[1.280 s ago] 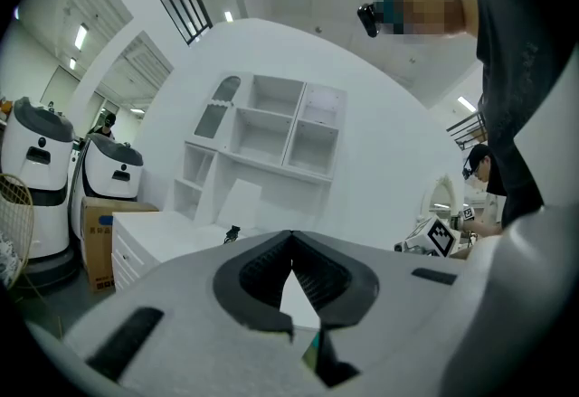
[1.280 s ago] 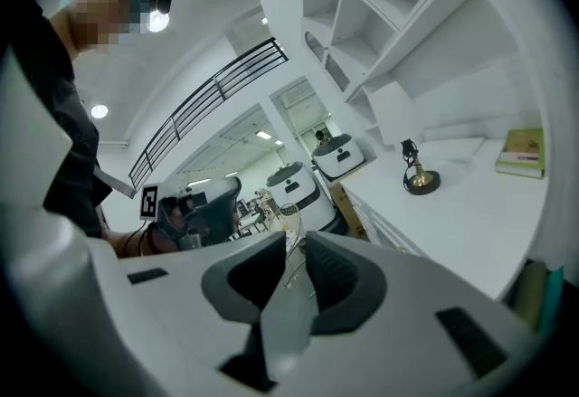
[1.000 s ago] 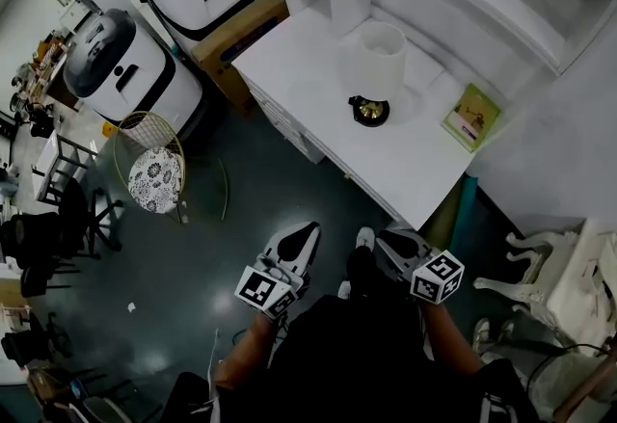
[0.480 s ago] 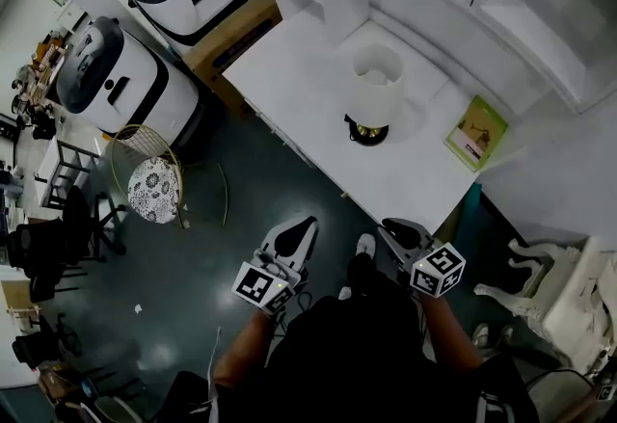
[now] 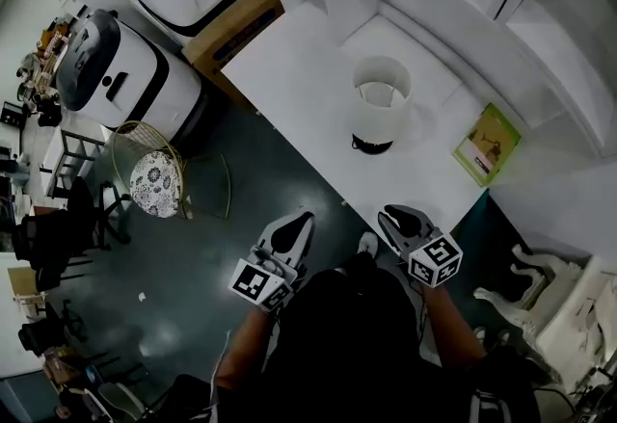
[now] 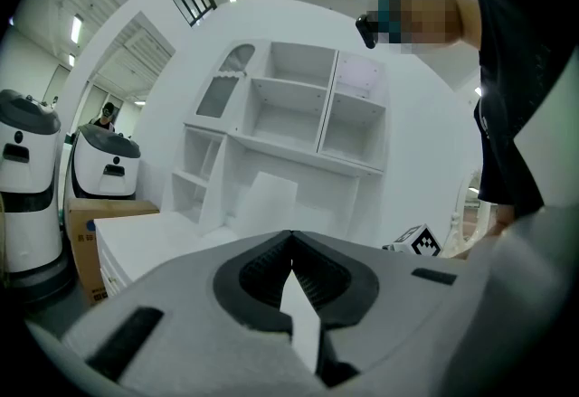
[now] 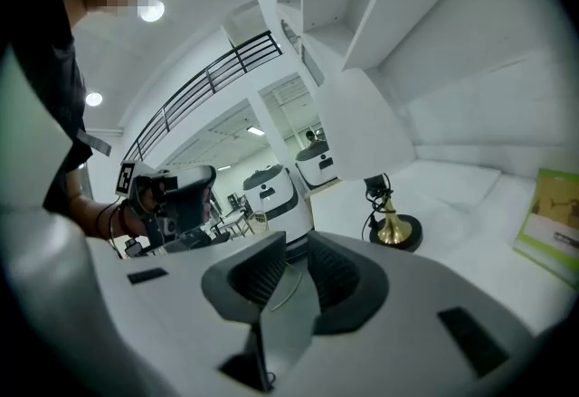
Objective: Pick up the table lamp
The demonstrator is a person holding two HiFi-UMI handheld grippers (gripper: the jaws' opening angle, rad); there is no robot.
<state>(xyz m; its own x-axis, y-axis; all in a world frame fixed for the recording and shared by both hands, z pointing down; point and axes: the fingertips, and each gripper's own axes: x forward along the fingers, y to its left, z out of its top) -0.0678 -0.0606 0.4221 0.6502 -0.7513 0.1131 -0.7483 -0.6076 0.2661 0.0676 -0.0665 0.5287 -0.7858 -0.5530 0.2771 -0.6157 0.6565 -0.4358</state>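
The table lamp (image 5: 381, 103) stands upright on the white desk (image 5: 289, 65), ahead of the right gripper (image 5: 401, 217) and a little right of its jaw line, well apart, yet nearer to it than to the left gripper (image 5: 289, 230). Both grippers are closed and empty. The head view looks down into the shade (image 5: 382, 84), while the right gripper view shows the brass stem (image 7: 389, 216) and black base (image 7: 412, 238) beneath it — likely the part to grasp.
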